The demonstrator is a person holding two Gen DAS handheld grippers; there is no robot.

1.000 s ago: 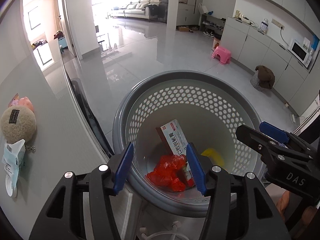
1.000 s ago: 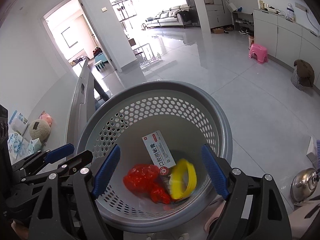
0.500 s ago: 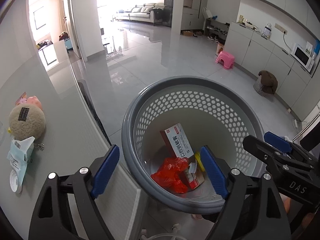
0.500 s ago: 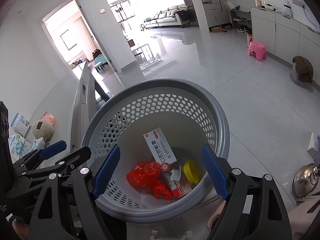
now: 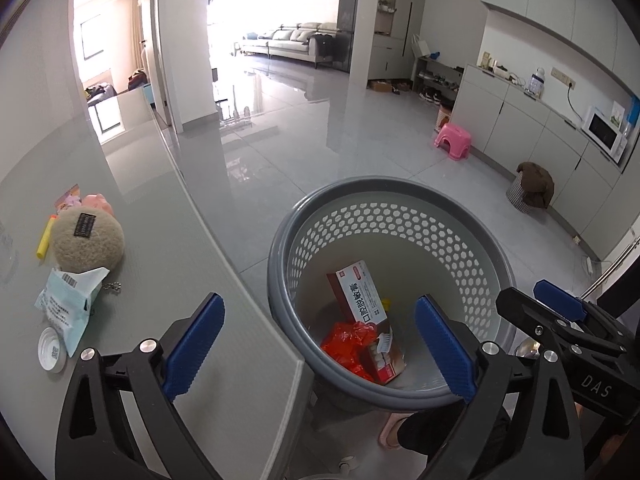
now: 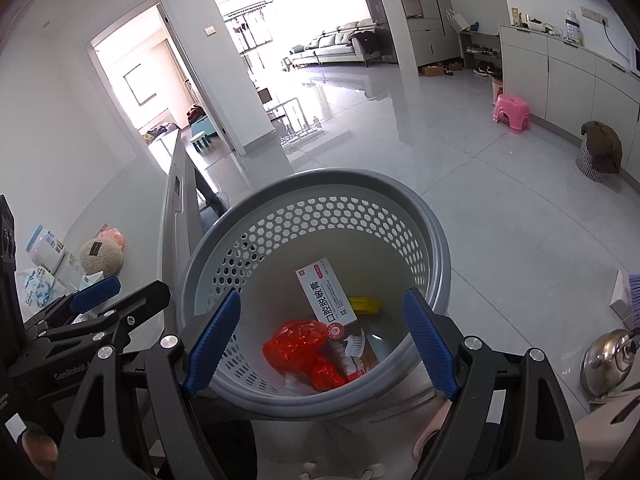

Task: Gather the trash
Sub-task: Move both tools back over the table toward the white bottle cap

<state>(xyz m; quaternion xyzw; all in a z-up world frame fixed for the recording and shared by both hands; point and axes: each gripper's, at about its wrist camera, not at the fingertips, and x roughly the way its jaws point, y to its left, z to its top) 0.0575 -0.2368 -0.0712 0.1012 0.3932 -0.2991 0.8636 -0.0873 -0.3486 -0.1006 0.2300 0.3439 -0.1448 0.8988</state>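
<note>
Glossy grey tile floor, open-plan room w/ sofa at the back, white cabinets along the right wall, pink stool (image 5: 453, 140) near them. Grey table (image 5: 168, 264) edge runs down the left side.

Grey perforated trash basket (image 5: 400, 216) sits on the floor just beside the table corner, straight ahead of both grippers. Inside: toothpaste box (image 5: 362, 304) leaning upright, red plastic bag (image 5: 346, 342) crumpled at the bottom touching the box, bit of yellow item (image 6: 364, 305) behind the box.

Left gripper (image 5: 320, 346): jaws have just been opening, now spread wide, nothing between them; left finger over the table edge, right finger over the basket rim. Right gripper (image 6: 320, 342): jaws apart, empty, both fingers framing the basket's near rim.

Beyond the left finger, on the table: round beige plush (image 5: 88, 242), torn pale-blue wrapper (image 5: 70, 306) touching it, white cap (image 5: 52, 350) just beside the wrapper.
</note>
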